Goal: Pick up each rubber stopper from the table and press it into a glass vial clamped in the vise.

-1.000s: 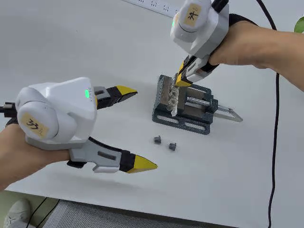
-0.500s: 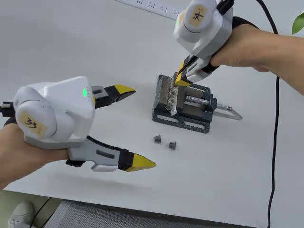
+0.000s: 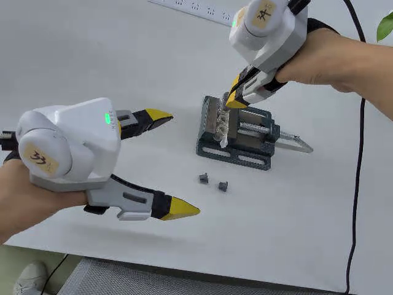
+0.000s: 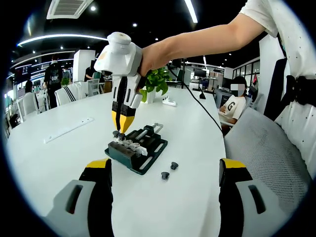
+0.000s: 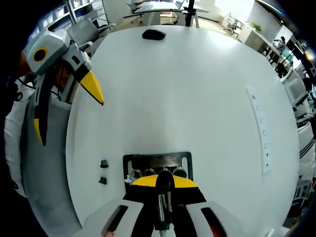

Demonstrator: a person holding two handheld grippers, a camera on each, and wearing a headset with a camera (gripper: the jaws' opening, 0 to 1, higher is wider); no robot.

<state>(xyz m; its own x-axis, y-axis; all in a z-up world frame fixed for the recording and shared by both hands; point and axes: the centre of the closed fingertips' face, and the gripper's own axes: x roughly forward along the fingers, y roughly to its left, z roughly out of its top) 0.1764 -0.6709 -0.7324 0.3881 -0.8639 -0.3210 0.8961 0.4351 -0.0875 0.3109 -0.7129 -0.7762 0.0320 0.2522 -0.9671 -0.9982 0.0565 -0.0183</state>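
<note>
Rubber stoppers [image 3: 204, 179] lie on one white table [image 3: 92, 61], which also carries one power strip [image 3: 196, 7] along its far edge and one black cable [image 3: 355, 184] trailing down its right side. Two grippers work over it. The left gripper [image 3: 182, 163] hovers at the near left, jaws spread wide with nothing between them, pointing toward the vise. The right gripper [image 3: 232, 102] stands tip-down over the far end of the vial row in the one dark vise [image 3: 245, 153]. Its jaws are drawn nearly together on what looks like a dark third stopper [image 5: 165, 178], though the tips hide most of it. The vise clamps a row of clear glass vials [image 3: 222, 126]. The right gripper view looks straight down and shows three round vial tops beside the tips. The left gripper view sees the row from the side, low across the table, with the right gripper upright above it and seated people in the room behind. The head view shows the vise's screw handle [image 3: 295, 144] sticking out to the right. Smallest, the two loose rubber stoppers lie near each other, not touching, on the table just in front of the vise and clear of both grippers.
</note>
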